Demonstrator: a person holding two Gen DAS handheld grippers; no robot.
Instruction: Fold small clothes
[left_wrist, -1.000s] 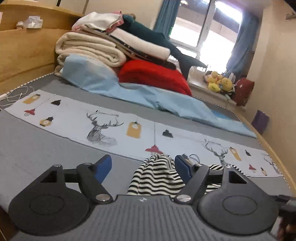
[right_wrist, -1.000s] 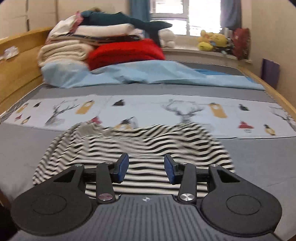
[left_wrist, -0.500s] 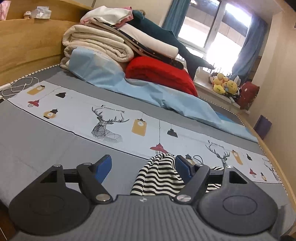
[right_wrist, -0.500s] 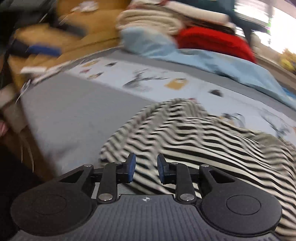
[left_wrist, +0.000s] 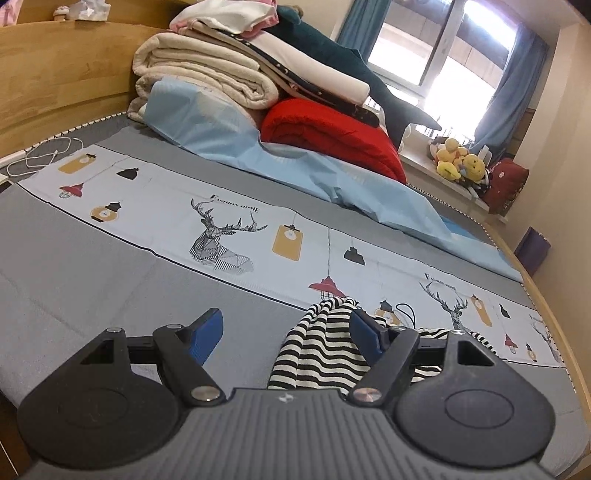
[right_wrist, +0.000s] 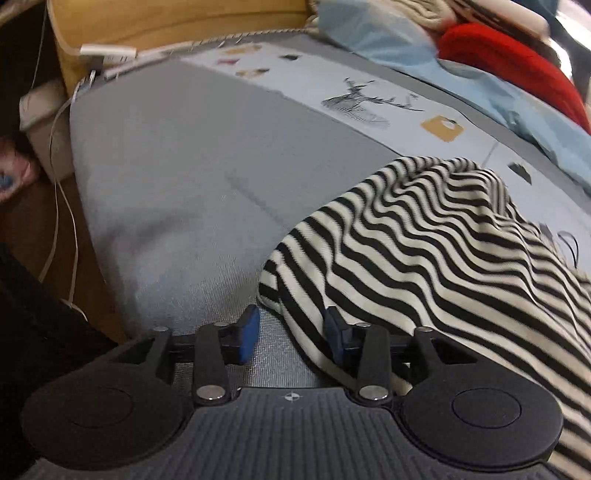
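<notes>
A black-and-white striped garment (right_wrist: 443, 243) lies rumpled on the grey bed cover (right_wrist: 177, 177). My right gripper (right_wrist: 291, 330) points down at its near left corner. Its jaws are opening; the hem's edge lies between the blue pads, close to the right pad (right_wrist: 332, 332), and neither pad presses on it. In the left wrist view a bunched part of the striped garment (left_wrist: 321, 347) shows between the fingers, against the right pad (left_wrist: 365, 334). My left gripper (left_wrist: 286, 334) stands wide open above the cover and holds nothing.
A printed light strip with deer and lamps (left_wrist: 229, 229) crosses the bed. Behind it lie a light blue sheet (left_wrist: 332, 177), a red blanket (left_wrist: 332, 136) and stacked folded bedding (left_wrist: 221, 74). A wooden headboard (left_wrist: 55, 74) and white cables (left_wrist: 40, 157) are on the left. The bed's left edge (right_wrist: 85, 206) drops off.
My right gripper has swung left and down from over the garment's middle to its near left corner; its jaws narrowed, then widened again. The left gripper has drifted only slightly.
</notes>
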